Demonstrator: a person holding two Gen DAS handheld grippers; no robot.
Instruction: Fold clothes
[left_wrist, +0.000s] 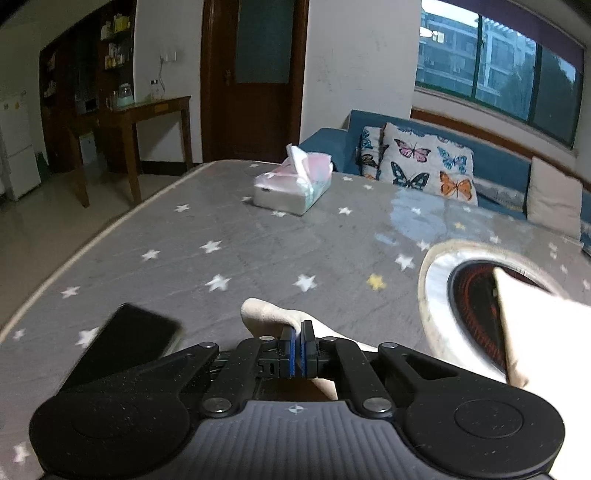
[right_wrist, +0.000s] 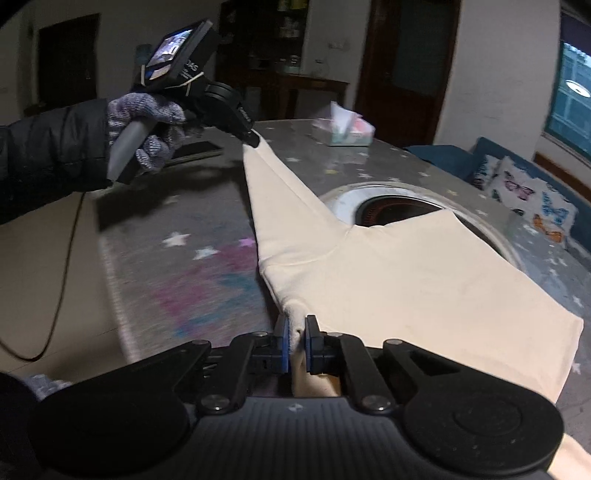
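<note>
Both grippers pinching the cream cotton garment (right_wrist: 388, 273): left gripper (right_wrist: 255, 140) on the far tip, right gripper (right_wrist: 297, 345) on a near bunch, stretching it taut above the star-patterned grey counter (right_wrist: 207, 206), ready to fold

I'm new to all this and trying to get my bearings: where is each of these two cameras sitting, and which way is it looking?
Left wrist view: on the left gripper, looking along its shut fingers, pinching the cream garment, across the star-patterned table cover to a tissue box and sofa.
Right wrist view: on the right gripper, shut on the garment's corner, facing the left gripper and the gloved hand holding it.
Shared: garment, tissue box, round burner recess, cover.
</note>
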